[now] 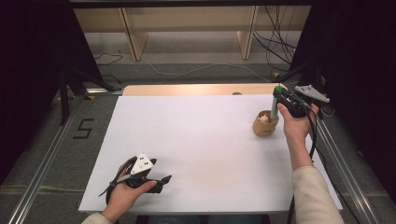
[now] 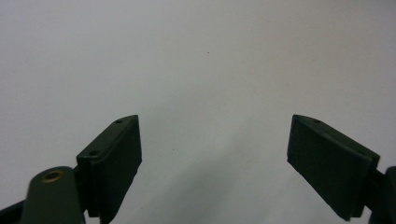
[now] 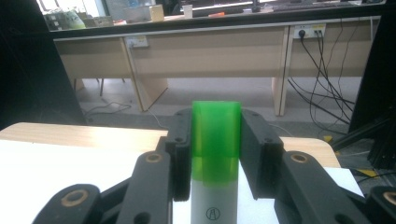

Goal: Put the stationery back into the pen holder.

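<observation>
Marker [image 3: 215,154] with a green cap is squeezed tight in the right gripper [image 1: 281,97], above the wooden cup [image 1: 265,125] near the table's [image 1: 196,135] far right edge. Left gripper [image 1: 159,179] rests wide open near the front edge.

The left gripper [image 1: 161,179] rests low at seven o'clock with jaws wide apart, while the right gripper [image 1: 279,93], raised at two o'clock, is clamped.

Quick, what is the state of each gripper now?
Left gripper: open, holding nothing.
Right gripper: closed on the green-capped marker, above the wooden cup.
</observation>
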`<state>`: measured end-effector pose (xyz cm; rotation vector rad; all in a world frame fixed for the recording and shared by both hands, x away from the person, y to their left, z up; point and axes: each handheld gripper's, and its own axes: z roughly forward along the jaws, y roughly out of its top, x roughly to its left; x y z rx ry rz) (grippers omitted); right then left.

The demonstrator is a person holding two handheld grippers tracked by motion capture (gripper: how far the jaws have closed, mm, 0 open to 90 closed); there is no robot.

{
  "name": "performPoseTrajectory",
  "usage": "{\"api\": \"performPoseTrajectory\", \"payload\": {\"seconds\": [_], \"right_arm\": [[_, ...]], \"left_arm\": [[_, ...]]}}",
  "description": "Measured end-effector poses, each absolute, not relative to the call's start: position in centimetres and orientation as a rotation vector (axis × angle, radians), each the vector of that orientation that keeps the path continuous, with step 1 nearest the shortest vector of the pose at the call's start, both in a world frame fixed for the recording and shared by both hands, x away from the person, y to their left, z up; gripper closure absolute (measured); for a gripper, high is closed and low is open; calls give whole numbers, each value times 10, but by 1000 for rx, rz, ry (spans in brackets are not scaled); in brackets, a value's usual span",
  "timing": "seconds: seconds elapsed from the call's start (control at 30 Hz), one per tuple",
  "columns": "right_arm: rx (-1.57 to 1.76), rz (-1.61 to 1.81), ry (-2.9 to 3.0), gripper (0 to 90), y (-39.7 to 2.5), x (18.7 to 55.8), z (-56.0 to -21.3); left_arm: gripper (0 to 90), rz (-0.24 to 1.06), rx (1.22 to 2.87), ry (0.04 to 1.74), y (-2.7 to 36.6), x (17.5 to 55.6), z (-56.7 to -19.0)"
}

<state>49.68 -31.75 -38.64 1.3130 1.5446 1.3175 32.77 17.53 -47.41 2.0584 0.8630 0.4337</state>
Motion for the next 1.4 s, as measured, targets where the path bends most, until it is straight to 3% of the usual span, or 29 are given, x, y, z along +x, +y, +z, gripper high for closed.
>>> {"api": "performPoseTrajectory", "payload": {"seconds": [1.4], "right_arm": [[1336,1292,1570,669,-316,502,-402]], "left_arm": [[177,433,2059,862,176,328,-474]]}}
